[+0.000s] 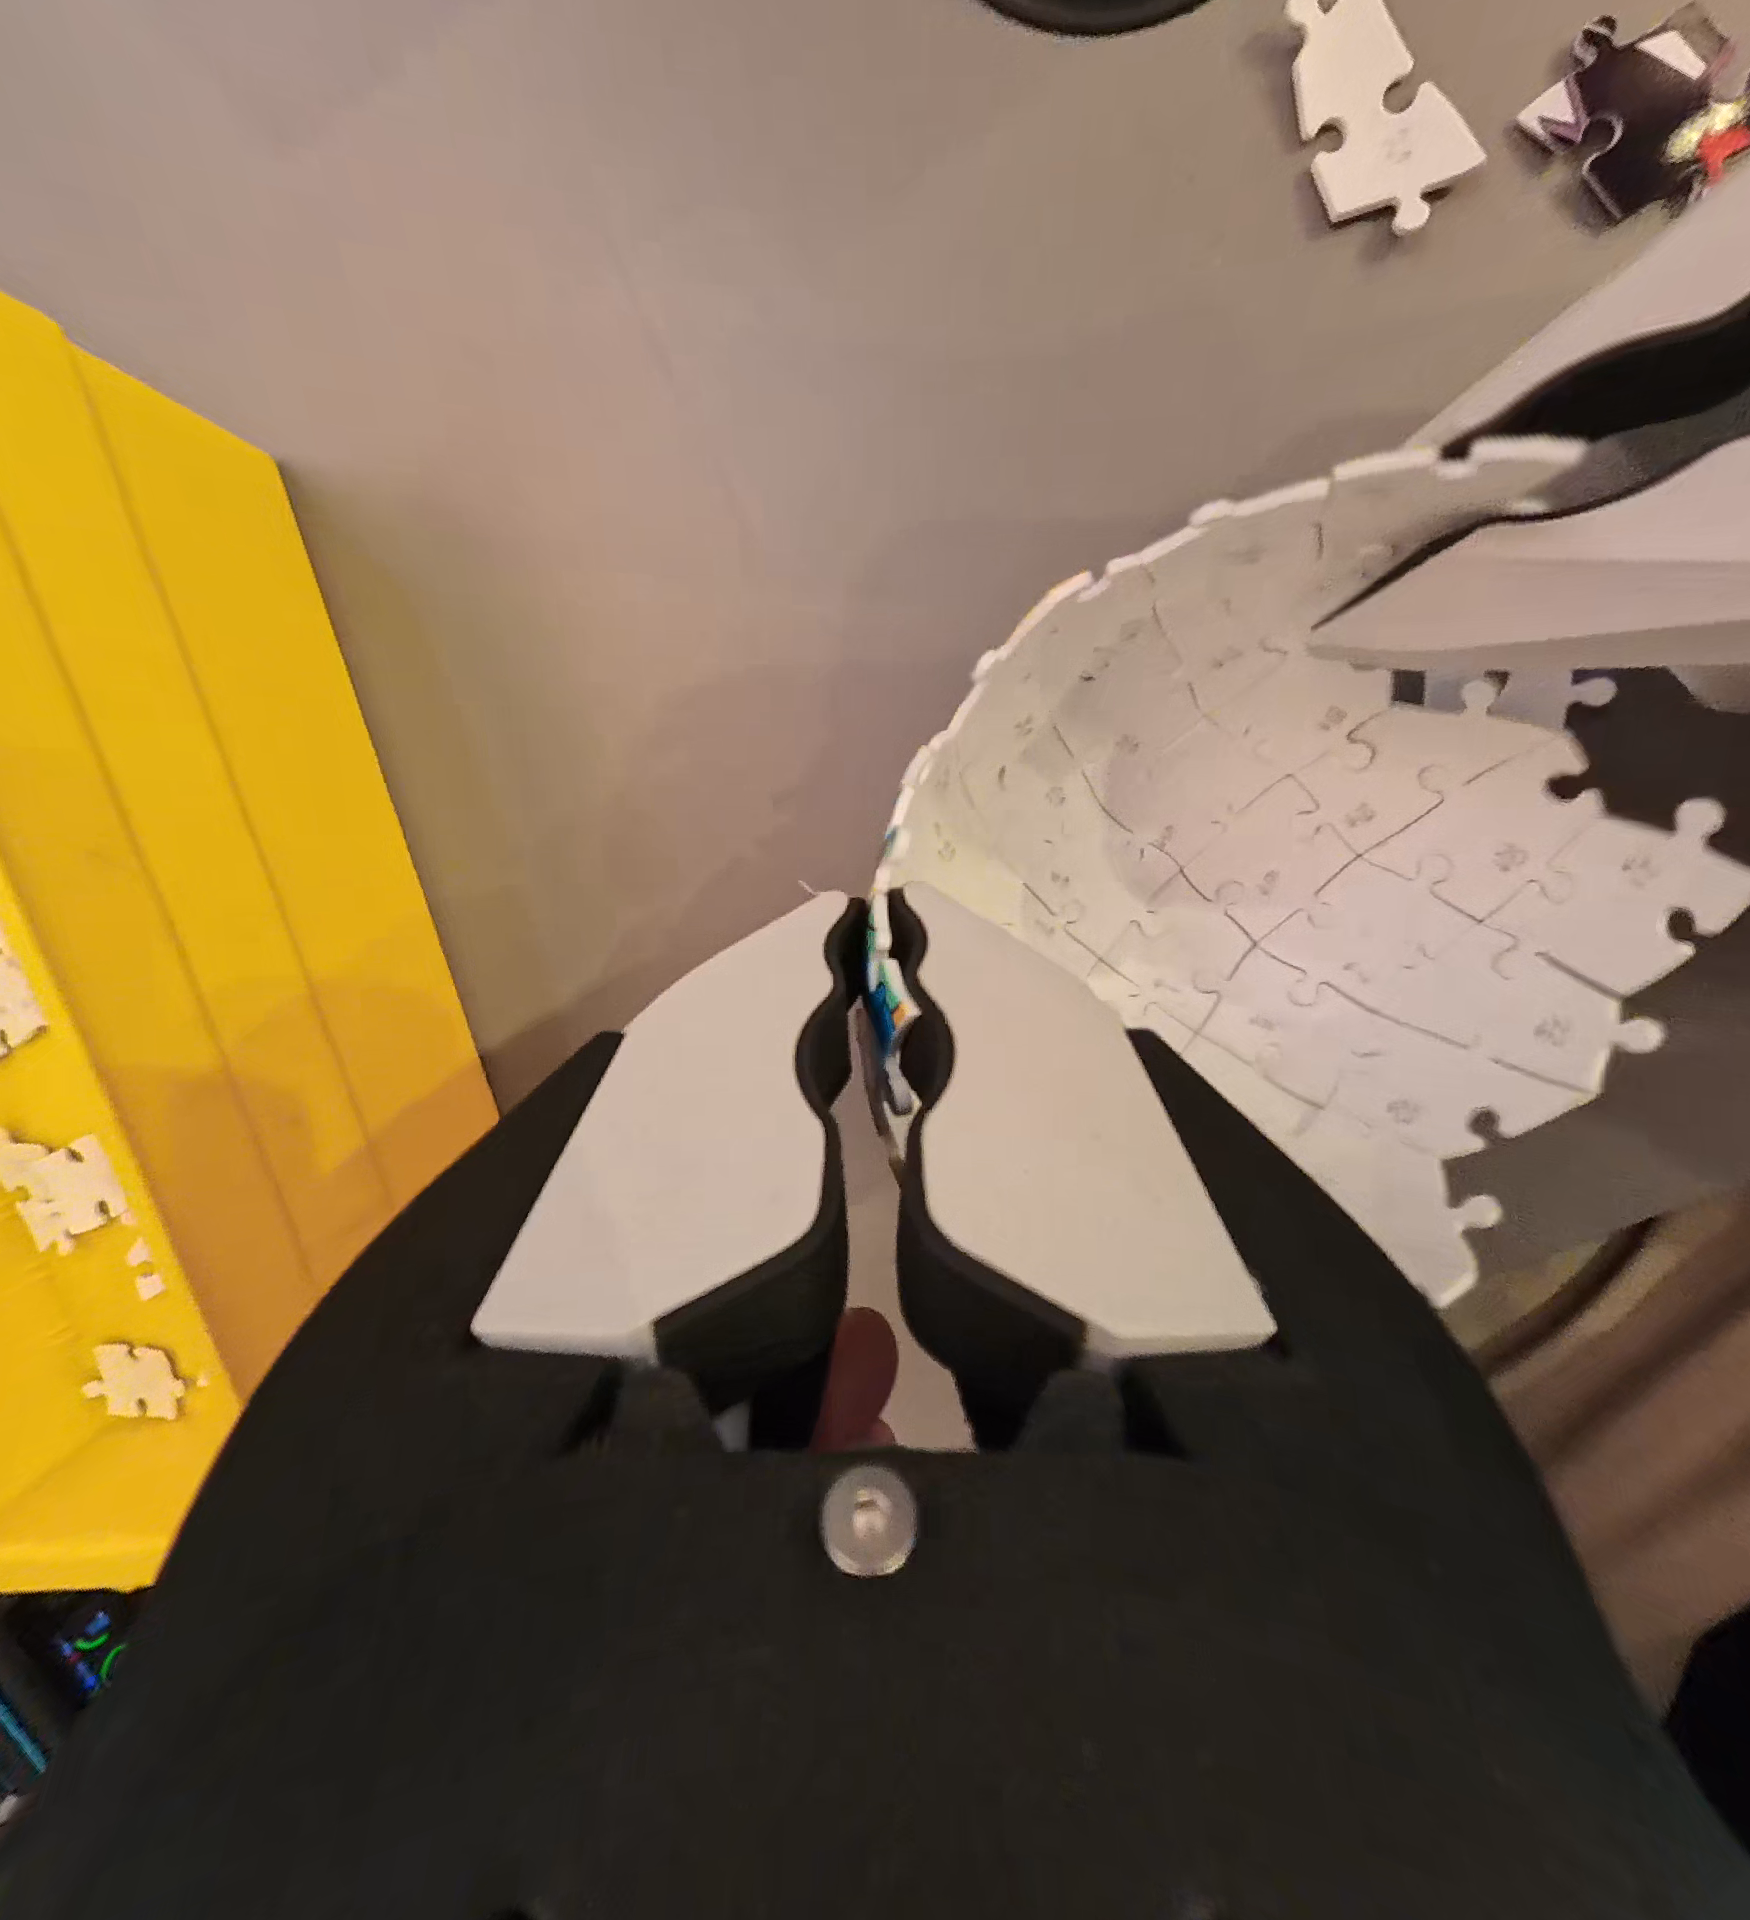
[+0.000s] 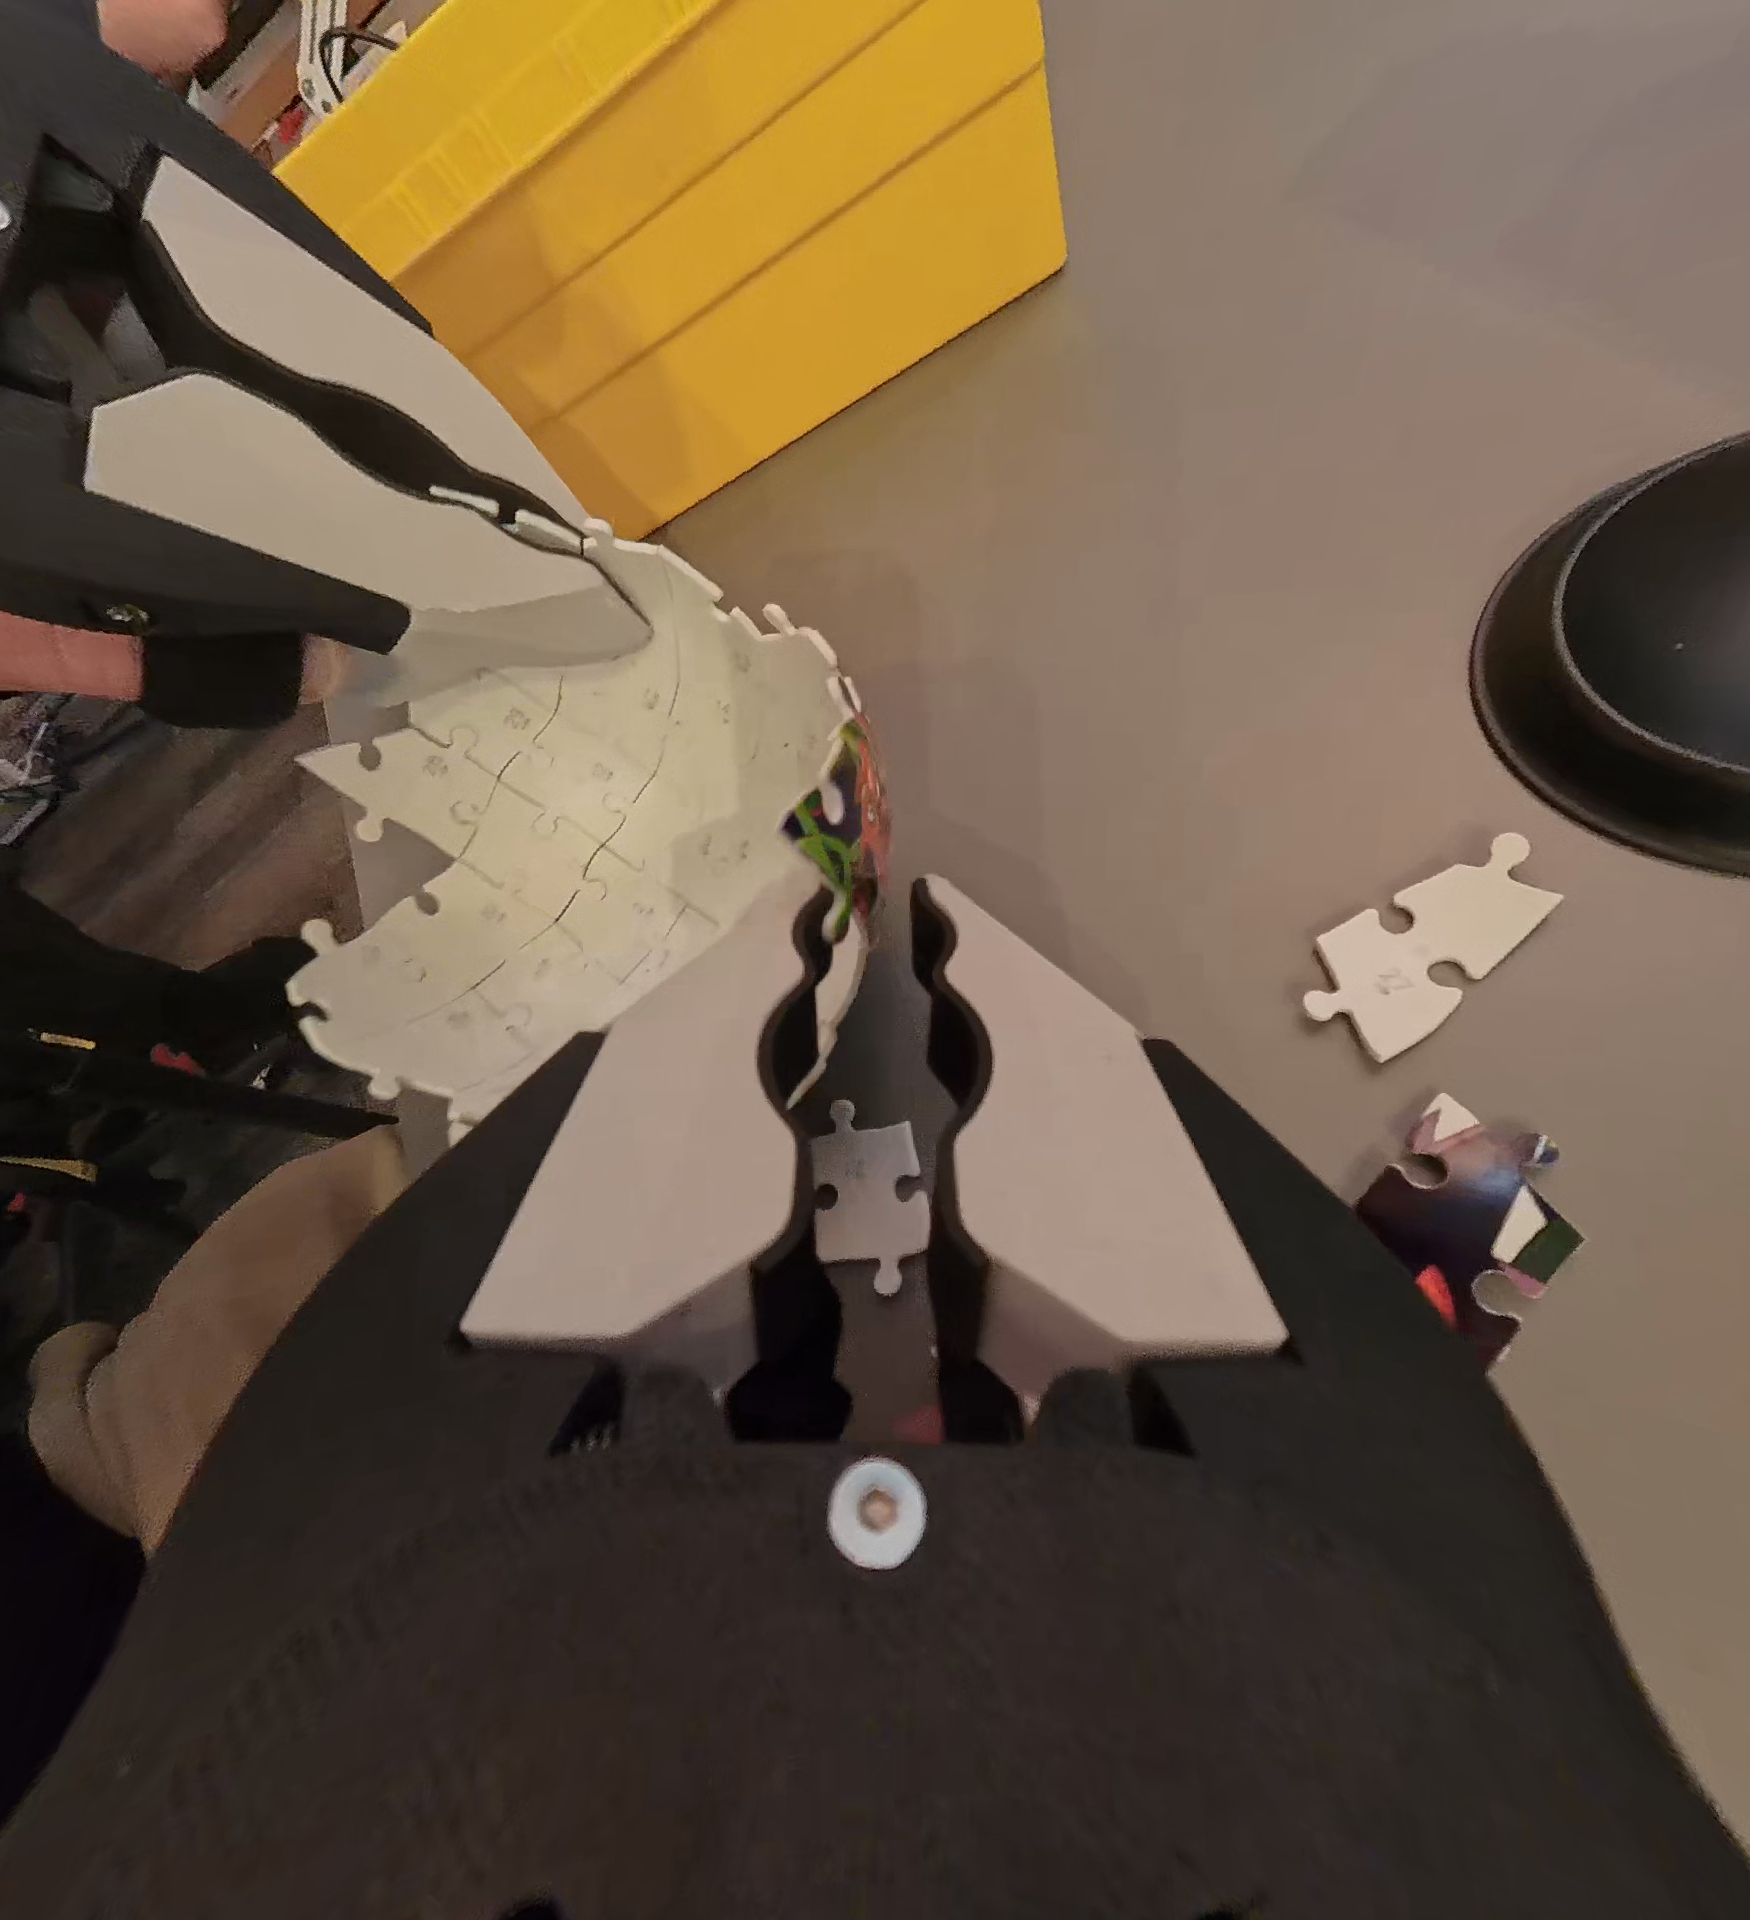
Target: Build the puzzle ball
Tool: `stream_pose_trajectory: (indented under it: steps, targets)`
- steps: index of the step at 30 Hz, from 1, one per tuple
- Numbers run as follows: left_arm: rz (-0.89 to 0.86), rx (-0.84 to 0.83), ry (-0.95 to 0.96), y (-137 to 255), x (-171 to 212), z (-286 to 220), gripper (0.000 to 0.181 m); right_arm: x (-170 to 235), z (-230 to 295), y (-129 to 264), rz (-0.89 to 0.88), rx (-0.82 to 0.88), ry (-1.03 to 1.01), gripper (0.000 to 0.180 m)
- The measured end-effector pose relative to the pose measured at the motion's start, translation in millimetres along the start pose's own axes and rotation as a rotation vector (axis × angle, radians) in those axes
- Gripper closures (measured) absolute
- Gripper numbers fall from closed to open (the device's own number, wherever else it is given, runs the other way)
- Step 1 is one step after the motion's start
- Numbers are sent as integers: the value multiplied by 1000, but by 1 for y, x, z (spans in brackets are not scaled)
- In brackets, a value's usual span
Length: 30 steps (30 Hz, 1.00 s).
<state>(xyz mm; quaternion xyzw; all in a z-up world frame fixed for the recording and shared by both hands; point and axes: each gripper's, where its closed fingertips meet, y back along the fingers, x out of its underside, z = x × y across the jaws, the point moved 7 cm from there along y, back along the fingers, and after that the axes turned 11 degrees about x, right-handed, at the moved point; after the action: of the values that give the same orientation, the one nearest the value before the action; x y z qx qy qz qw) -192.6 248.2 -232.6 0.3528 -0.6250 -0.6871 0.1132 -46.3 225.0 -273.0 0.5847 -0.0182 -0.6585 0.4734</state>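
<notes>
The puzzle ball is a half-built curved shell [image 1: 1318, 883], white inside and colour-printed outside, held above the grey table. My left gripper [image 1: 876, 904] is shut on the shell's rim. It also shows at the upper left of the right wrist view [image 2: 580, 561], pinching the far rim of the shell [image 2: 559, 810]. My right gripper [image 2: 866, 894] is open, its jaws either side of the shell's near rim, which lies against the left finger. It enters the left wrist view [image 1: 1390, 530] from the upper right. A single white piece [image 2: 866, 1195] lies on the table under the right jaws.
A yellow bin [image 1: 123, 831] [image 2: 746, 260] with several loose white pieces stands on the left. A black round stand [image 2: 1681, 644] sits at the right. A white joined pair [image 2: 1422, 945] [image 1: 1370, 114] and a dark printed cluster [image 2: 1473, 1226] [image 1: 1650, 114] lie nearby. Left tips to right tips: about 9 cm. To the single white piece [image 2: 866, 1195]: right tips about 7 cm, left tips about 15 cm.
</notes>
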Motion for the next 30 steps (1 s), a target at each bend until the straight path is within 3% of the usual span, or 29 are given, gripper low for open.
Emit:
stream_pose_trajectory:
  steps: [4, 10, 20, 30]
  targets:
    - [18, -46, -45, 5, -6, 3, 178, -3, -6, 13, 15, -3, 64, 153]
    - [117, -119, -132, 12, -19, 15, 178, -6, -33, 33, 63, 25, 130, 151]
    - [323, -120, -304, -1, -54, 21, 178, 40, -46, 57, 335, 36, 552, 145]
    - [550, -118, -447, -20, -88, 13, 178, 37, -43, 39, 301, 32, 562, 170]
